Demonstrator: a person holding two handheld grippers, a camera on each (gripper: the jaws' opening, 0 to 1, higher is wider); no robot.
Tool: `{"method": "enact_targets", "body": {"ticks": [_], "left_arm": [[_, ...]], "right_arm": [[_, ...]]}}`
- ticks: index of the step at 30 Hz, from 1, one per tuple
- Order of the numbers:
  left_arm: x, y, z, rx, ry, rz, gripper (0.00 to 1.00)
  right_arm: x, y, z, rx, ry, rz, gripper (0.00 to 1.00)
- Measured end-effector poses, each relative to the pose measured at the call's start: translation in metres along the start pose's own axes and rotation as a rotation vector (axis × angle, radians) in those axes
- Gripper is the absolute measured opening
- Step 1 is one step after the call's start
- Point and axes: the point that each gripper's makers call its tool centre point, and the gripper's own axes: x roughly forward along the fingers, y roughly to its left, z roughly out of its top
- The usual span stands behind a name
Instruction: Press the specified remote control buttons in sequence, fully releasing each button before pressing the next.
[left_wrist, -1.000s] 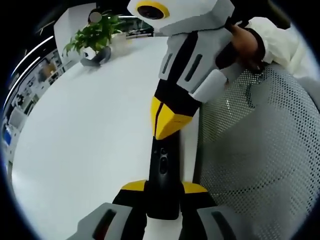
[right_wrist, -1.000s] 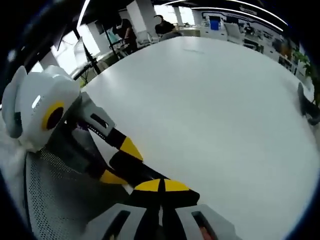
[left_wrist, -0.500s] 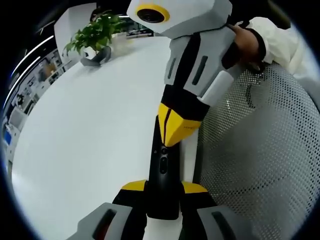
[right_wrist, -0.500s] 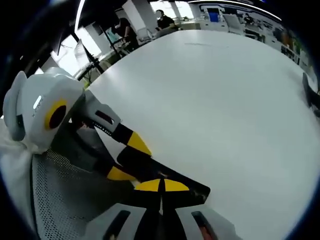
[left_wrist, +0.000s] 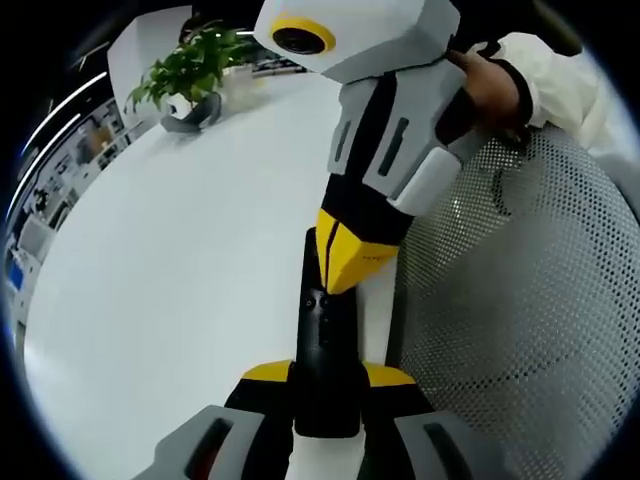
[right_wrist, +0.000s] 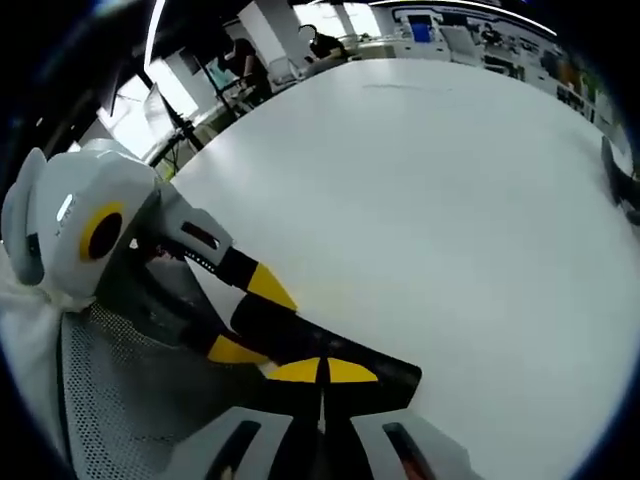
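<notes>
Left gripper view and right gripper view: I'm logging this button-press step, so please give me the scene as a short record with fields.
held object: slim black remote control, clamped between the yellow-tipped jaws of the left tool
pressing tool: right tool, jaws closed together, tip down on the remote's upper end
surface: white table
beside table: grey mesh chair
background: green potted plant at the table's far edge
person: hand and white sleeve behind the right tool

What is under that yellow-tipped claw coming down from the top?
The black remote, held by the left claw. The right claw's tip covers its upper end, so any buttons there are hidden.
</notes>
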Motion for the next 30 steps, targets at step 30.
{"method": "enact_targets", "body": {"ticks": [30], "left_arm": [[0.0008, 0.0021, 0.0018, 0.0, 0.0, -0.004, 0.24]], "right_arm": [[-0.0068, -0.0067, -0.0062, 0.06, 0.056, -0.011, 0.0]]}}
